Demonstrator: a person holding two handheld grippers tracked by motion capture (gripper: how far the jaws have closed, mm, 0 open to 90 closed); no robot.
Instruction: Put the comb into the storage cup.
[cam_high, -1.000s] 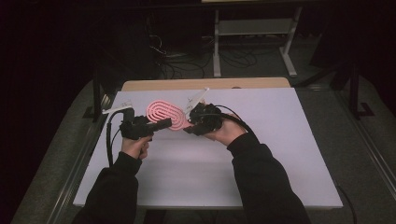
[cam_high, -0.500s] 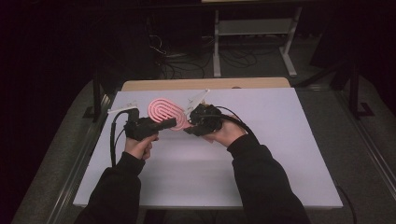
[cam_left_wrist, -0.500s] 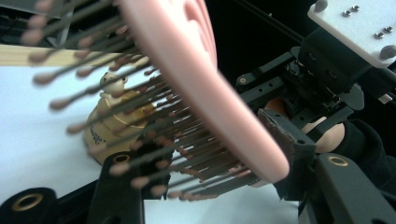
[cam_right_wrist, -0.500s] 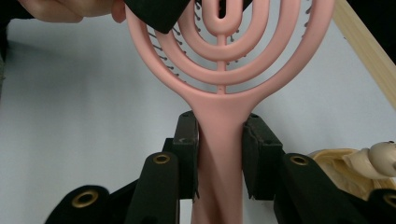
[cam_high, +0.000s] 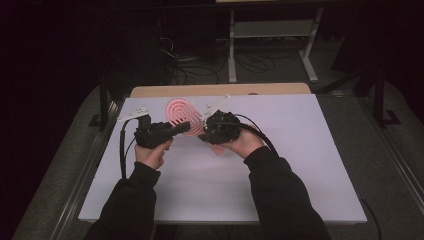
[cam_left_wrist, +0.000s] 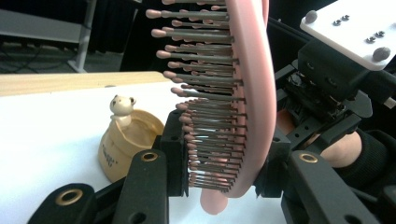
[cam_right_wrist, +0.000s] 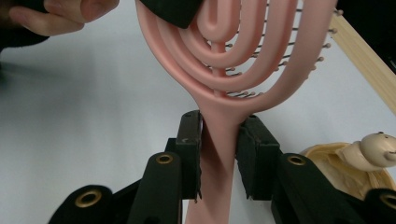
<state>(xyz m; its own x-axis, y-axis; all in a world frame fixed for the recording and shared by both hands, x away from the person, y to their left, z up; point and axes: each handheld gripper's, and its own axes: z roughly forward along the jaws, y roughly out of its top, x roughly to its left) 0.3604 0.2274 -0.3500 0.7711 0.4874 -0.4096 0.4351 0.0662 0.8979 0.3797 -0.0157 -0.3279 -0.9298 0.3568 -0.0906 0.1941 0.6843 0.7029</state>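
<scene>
Left gripper view: left tongs (cam_left_wrist: 219, 182) just closed on pink hairbrush (cam_left_wrist: 247, 93) head; right tongs (cam_right_wrist: 219, 154) clamp handle

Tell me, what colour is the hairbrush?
The hairbrush is pink, clearest in the right gripper view.

Dark room all round, light falling on a white table (cam_high: 310, 165) at centre frame. Wooden board (cam_high: 220, 90) along its far edge; pale metal stand (cam_high: 270, 35) and tangled cables (cam_high: 195, 60) up top.
</scene>
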